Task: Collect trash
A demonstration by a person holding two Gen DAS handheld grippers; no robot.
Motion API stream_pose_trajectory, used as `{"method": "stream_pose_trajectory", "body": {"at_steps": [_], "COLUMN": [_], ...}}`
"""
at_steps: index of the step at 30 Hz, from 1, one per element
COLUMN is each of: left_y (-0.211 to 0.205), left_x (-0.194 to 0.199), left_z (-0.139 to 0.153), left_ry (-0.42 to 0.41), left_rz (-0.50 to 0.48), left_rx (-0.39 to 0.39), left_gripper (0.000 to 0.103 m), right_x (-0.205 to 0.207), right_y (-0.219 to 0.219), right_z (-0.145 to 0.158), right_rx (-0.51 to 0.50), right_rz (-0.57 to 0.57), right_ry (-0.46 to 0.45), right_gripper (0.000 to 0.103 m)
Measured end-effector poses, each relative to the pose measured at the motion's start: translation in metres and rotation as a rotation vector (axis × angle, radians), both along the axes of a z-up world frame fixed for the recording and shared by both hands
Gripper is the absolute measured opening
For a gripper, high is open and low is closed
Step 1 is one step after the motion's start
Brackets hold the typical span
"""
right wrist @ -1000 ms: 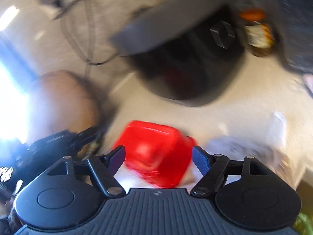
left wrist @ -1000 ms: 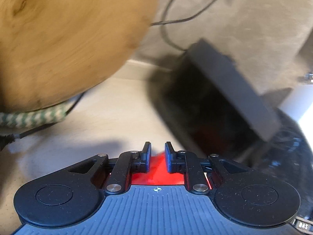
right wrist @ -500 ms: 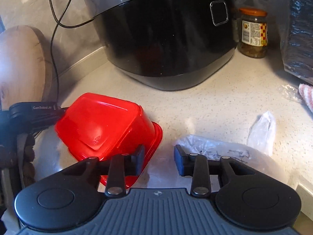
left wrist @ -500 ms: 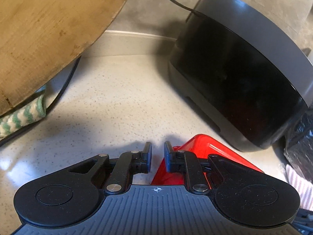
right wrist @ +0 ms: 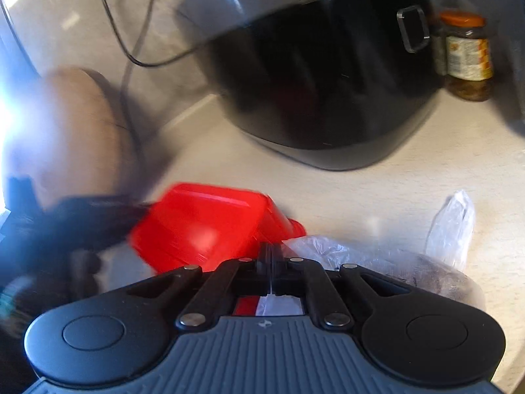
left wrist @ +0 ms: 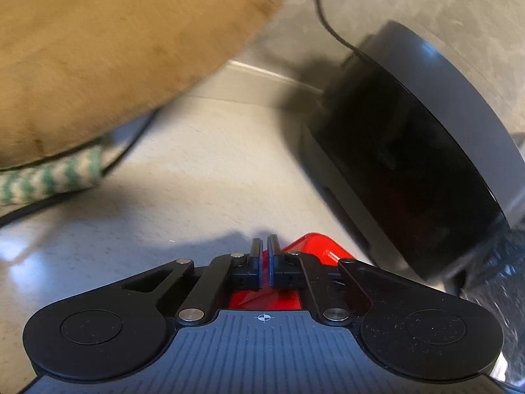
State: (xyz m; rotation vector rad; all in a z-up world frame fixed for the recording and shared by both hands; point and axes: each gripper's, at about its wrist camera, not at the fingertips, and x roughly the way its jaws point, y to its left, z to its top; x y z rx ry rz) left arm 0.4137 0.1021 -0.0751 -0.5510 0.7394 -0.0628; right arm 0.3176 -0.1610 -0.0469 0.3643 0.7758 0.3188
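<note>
A red plastic container (right wrist: 203, 223) lies upside down on the pale counter, also showing under my left gripper (left wrist: 315, 246). My left gripper (left wrist: 265, 249) is nearly shut above its edge; whether it grips the rim is hidden. My right gripper (right wrist: 270, 252) is shut, its tips meeting at the container's rim beside a crumpled clear plastic bag (right wrist: 452, 226). The left gripper shows as a dark blur at the container's left (right wrist: 65, 226).
A black rice cooker (right wrist: 328, 78) stands behind the container, also in the left wrist view (left wrist: 410, 164). A jar with an orange lid (right wrist: 466, 55) is beside it. A wooden board (left wrist: 98, 49), a green-white cloth (left wrist: 49, 180) and cords lie left.
My right gripper has closed from open to shut at the container's rim. My left gripper's fingers have closed further. Both views are shifting, and the container has tilted.
</note>
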Motion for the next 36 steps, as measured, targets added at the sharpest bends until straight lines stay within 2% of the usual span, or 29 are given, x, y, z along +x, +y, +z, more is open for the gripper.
{"method": "stream_pose_trajectory", "body": {"at_steps": [1,2,3,4,5,6,8,10,11,12,14,15,17,20,24,26,28,29,30,31,33,36], "left_y": [0.002,0.000,-0.005,-0.014,-0.023,-0.028,-0.023,-0.017,-0.016,-0.017,-0.016,-0.015,-0.016,-0.037,-0.065,-0.070,-0.075,-0.078,-0.082,-0.084,-0.082,-0.079], "left_x": [0.000,0.001,0.001,-0.002,-0.005,-0.008,-0.015,-0.021,-0.025,-0.030,-0.043,-0.051,-0.066,-0.078,-0.072,-0.064,-0.052,-0.048,-0.047,-0.048,-0.049,-0.049], "left_z": [-0.001,-0.004,-0.006,-0.006,-0.005,-0.004,-0.004,-0.006,-0.005,-0.003,0.006,0.012,0.025,0.035,0.026,0.016,0.004,0.001,0.001,0.001,0.001,0.006], "left_ry": [0.011,0.027,0.040,0.037,0.038,0.034,0.039,0.057,0.059,0.055,0.037,0.021,-0.009,0.018,0.062,0.092,0.146,0.163,0.160,0.147,0.150,0.154], "left_rz": [-0.014,-0.059,-0.104,-0.146,-0.167,-0.150,-0.105,-0.146,-0.174,-0.185,-0.162,-0.144,-0.140,-0.180,-0.198,-0.185,-0.181,-0.187,-0.182,-0.177,-0.169,-0.153], "left_rx": [-0.027,-0.070,-0.097,-0.082,-0.033,0.004,-0.003,-0.069,-0.084,-0.075,-0.059,-0.077,-0.120,-0.097,-0.019,-0.015,-0.034,-0.034,-0.009,0.010,0.001,0.003], "left_gripper": [0.002,0.002,0.004,0.004,0.004,0.005,0.009,0.010,0.010,0.010,0.010,0.010,0.011,0.011,0.011,0.011,0.011,0.007,0.007,0.007,0.006,0.001], "right_x": [0.001,0.000,0.002,0.004,0.003,0.000,-0.008,-0.017,-0.022,-0.027,-0.033,-0.033,-0.027,-0.008,0.023,0.031,0.035,0.034,0.033,0.029,0.027,0.030], "right_y": [-0.001,-0.002,-0.002,0.002,0.010,0.018,0.022,0.016,0.012,0.008,-0.003,-0.012,-0.030,-0.051,-0.060,-0.061,-0.060,-0.061,-0.062,-0.061,-0.061,-0.056], "right_z": [0.004,0.009,0.013,0.016,0.021,0.029,0.044,0.056,0.060,0.062,0.061,0.059,0.053,0.040,0.009,-0.005,-0.018,-0.024,-0.029,-0.031,-0.031,-0.029], "right_rx": [0.030,0.085,0.172,0.259,0.278,0.234,0.149,0.048,-0.005,-0.058,-0.153,-0.177,-0.149,-0.079,0.077,0.155,0.188,0.226,0.269,0.284,0.293,0.325], "right_rz": [0.010,0.045,0.105,0.164,0.189,0.179,0.130,0.084,0.081,0.086,0.073,0.049,0.016,-0.051,-0.109,-0.103,-0.118,-0.115,-0.114,-0.126,-0.132,-0.133], "right_ry": [0.000,-0.016,-0.017,0.003,-0.001,-0.037,-0.120,-0.176,-0.201,-0.220,-0.237,-0.221,-0.162,-0.095,0.033,0.079,0.119,0.131,0.148,0.140,0.141,0.180], "right_gripper": [0.007,0.025,0.026,0.026,0.026,0.026,0.028,0.040,0.053,0.061,0.061,0.061,0.061,0.061,0.061,0.061,0.062,0.065,0.067,0.067,0.070,0.075]}}
